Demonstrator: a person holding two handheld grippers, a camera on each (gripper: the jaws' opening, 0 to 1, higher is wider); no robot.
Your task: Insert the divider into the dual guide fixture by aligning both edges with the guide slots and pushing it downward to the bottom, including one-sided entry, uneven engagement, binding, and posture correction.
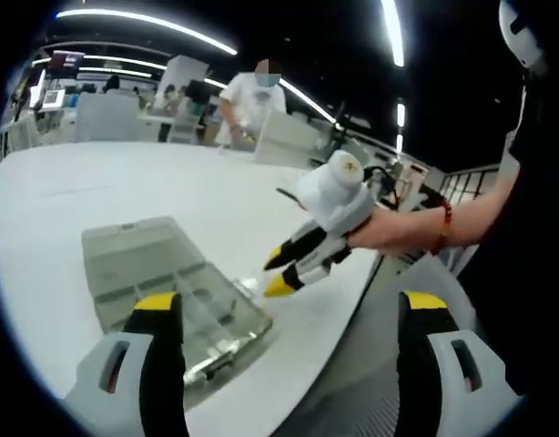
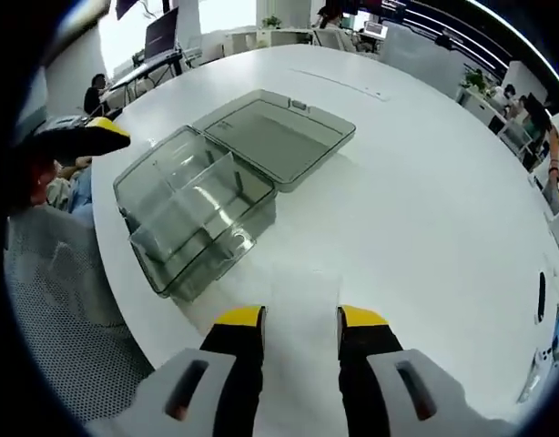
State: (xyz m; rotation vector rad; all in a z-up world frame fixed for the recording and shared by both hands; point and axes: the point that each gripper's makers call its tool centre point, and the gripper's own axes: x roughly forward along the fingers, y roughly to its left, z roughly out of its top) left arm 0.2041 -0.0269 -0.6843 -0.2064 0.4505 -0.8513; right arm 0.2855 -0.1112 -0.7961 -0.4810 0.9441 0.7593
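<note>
Clear dual guide fixture (image 2: 202, 214), lid open, sat on the white table (image 2: 425, 200); left gripper (image 1: 289, 314) jaws stood wide apart, right gripper (image 2: 300, 319) jaws narrowly apart, both empty.

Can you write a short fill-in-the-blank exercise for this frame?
1. The clear box has its lid ___.
2. The box sits on a ___ table.
3. The left gripper has its jaws wide ___.
4. The right gripper holds ___.

Missing words: open; white; open; nothing
</note>
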